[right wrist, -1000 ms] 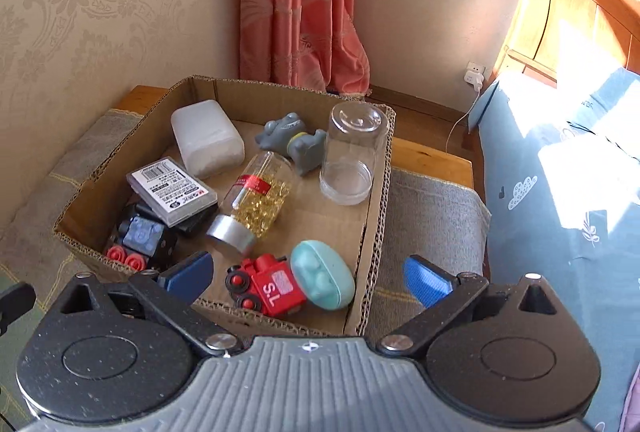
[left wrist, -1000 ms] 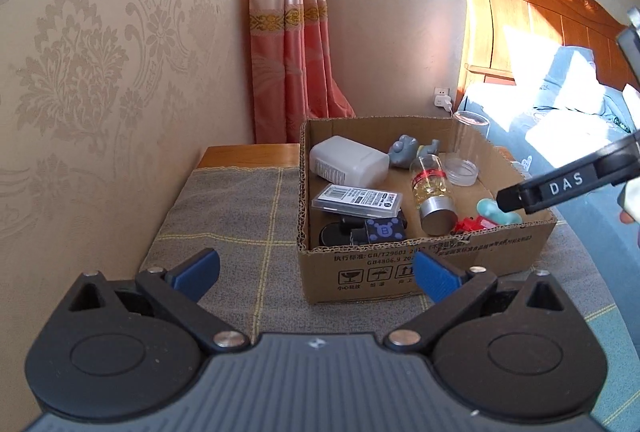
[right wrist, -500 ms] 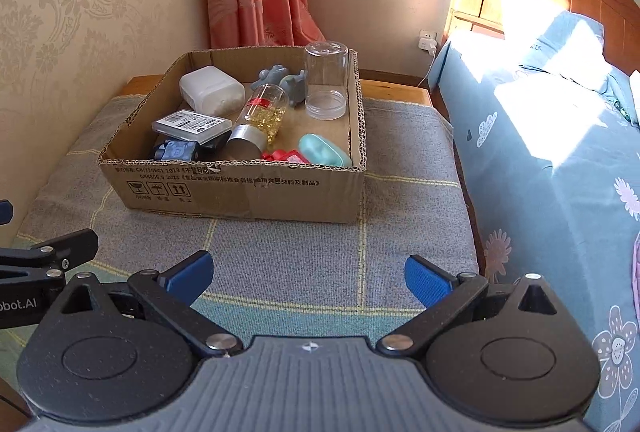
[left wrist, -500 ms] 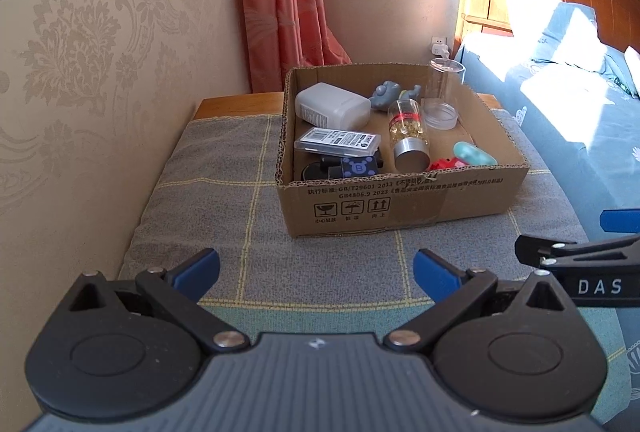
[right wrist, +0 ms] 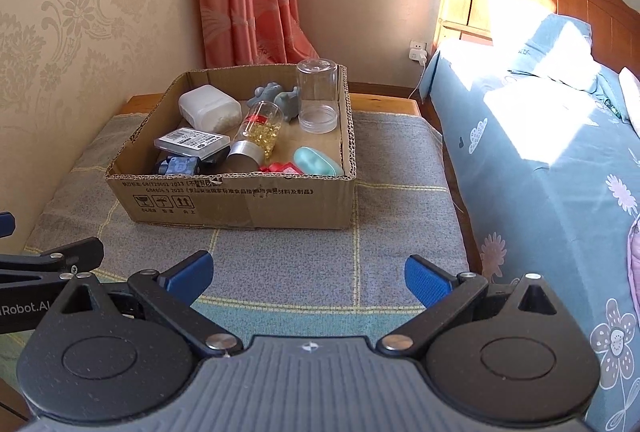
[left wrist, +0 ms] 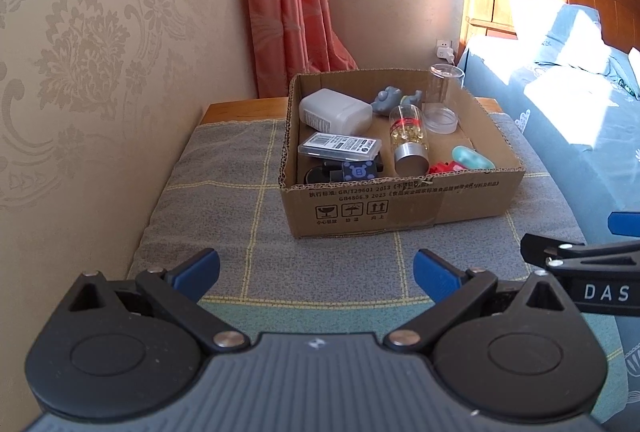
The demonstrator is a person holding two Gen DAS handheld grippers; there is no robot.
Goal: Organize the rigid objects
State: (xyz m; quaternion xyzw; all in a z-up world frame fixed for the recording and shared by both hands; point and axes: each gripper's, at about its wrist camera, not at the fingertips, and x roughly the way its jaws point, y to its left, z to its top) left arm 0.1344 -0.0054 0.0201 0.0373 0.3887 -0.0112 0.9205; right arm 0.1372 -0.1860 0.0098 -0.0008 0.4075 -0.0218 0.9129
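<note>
A cardboard box (left wrist: 400, 208) (right wrist: 240, 200) stands on a grey checked cloth. In it lie a white container (left wrist: 334, 110), a flat labelled case (left wrist: 340, 145), a bottle of yellow capsules (left wrist: 408, 136), grey toys (left wrist: 390, 98), a clear jar (left wrist: 442, 98), a teal case (left wrist: 472, 158), a red toy (left wrist: 442, 168) and a dark blue toy (left wrist: 356, 172). My left gripper (left wrist: 316, 268) is open and empty, well in front of the box. My right gripper (right wrist: 308, 272) is open and empty, also in front of the box.
The cloth (right wrist: 392, 192) covers a low wooden stand against a patterned wall (left wrist: 80, 72). A bed with blue bedding (right wrist: 540, 152) lies to the right, and a pink curtain (left wrist: 296, 12) hangs behind the box.
Both grippers have pulled back from the box, which now sits farther away. The right gripper has left the space over the box and now shows low at the left view's right edge.
</note>
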